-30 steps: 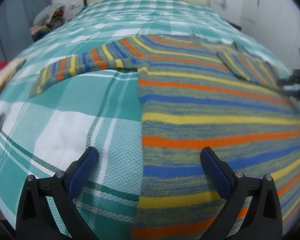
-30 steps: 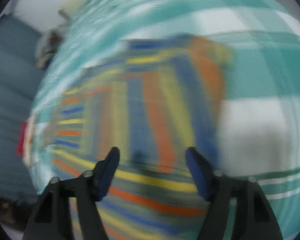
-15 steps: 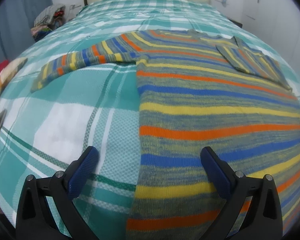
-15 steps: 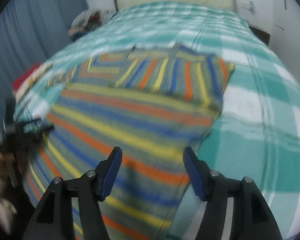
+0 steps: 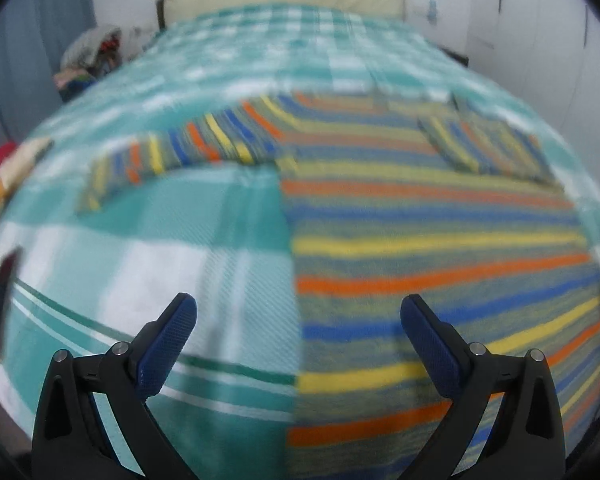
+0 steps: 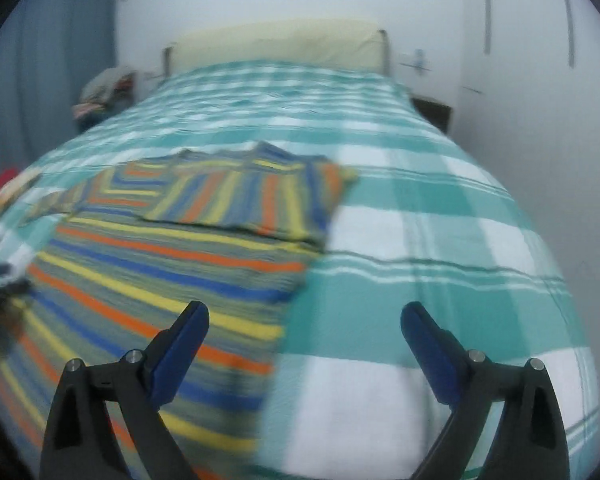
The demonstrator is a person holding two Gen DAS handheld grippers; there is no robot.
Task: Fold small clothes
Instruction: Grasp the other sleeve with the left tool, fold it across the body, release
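Risk lies in the grab: the striped knit sweater (image 5: 440, 248) lies flat on the teal plaid bedspread (image 6: 440, 240), one sleeve folded in, the other outstretched. Left gripper (image 5: 298, 320) and right gripper (image 6: 304, 328) hover wide, empty; pinching could catch bedspread too.

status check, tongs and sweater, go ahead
Left tongs open, empty. Right tongs open, empty. Striped sweater flat on bed, one sleeve folded in, other sleeve still out. Nothing in the way.
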